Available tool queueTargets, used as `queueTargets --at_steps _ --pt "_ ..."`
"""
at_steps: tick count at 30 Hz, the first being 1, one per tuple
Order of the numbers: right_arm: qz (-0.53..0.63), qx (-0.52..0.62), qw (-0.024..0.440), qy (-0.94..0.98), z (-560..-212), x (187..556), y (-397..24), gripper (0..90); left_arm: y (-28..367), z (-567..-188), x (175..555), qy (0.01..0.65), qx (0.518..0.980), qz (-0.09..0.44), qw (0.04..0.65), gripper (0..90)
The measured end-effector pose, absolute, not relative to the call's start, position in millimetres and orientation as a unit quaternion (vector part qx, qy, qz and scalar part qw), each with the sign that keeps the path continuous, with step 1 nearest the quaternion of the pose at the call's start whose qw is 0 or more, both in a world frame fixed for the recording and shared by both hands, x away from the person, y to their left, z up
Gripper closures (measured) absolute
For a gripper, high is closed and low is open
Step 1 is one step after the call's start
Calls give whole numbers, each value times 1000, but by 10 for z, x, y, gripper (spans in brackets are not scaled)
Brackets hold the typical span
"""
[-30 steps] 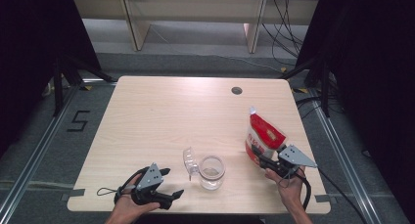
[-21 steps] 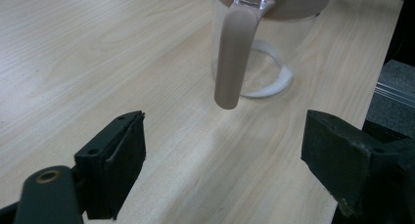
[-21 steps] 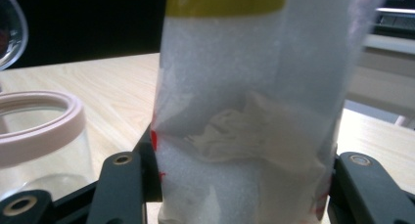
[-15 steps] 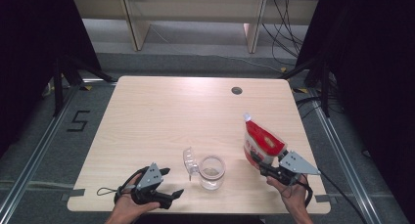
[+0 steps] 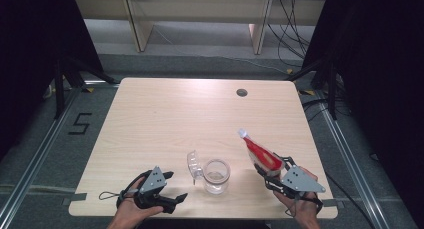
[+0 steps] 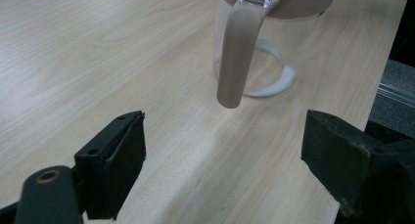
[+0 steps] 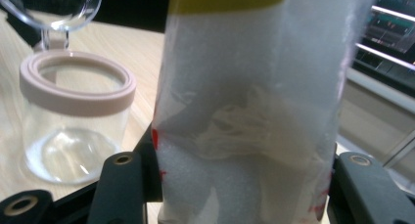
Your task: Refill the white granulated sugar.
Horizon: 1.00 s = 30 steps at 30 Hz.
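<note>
Red-and-white pouch [image 5: 261,154], pinched at its lower end in the right gripper [image 5: 270,175] near the counter's front right corner, long axis tilting up toward the open clear jar [image 5: 216,175] just beside it; left gripper [image 5: 172,189] spread, resting at the front edge.

Number "5" taped on floor [image 5: 80,124] left of table [image 5: 175,114]; no other readable text

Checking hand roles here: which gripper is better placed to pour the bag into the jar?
Right. The right gripper is shut on the bag, lifted and tilted toward the open jar beside it. The left gripper is open and empty, low by the jar's handle, probably better suited to steadying it.
</note>
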State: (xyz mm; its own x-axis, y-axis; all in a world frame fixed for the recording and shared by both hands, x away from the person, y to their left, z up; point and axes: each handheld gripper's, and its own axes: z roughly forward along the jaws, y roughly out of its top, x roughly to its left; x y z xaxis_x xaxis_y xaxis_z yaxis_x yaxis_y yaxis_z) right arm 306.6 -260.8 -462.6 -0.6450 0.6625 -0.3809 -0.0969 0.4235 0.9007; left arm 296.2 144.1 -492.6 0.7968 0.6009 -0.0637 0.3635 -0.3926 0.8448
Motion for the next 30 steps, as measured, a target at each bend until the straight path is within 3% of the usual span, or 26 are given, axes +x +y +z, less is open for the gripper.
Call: queueTargets --at_steps 30 --pt "344 49 471 811 -4544 2830 -2493 459 1477 -4917 2988 288 827 135 463 162"
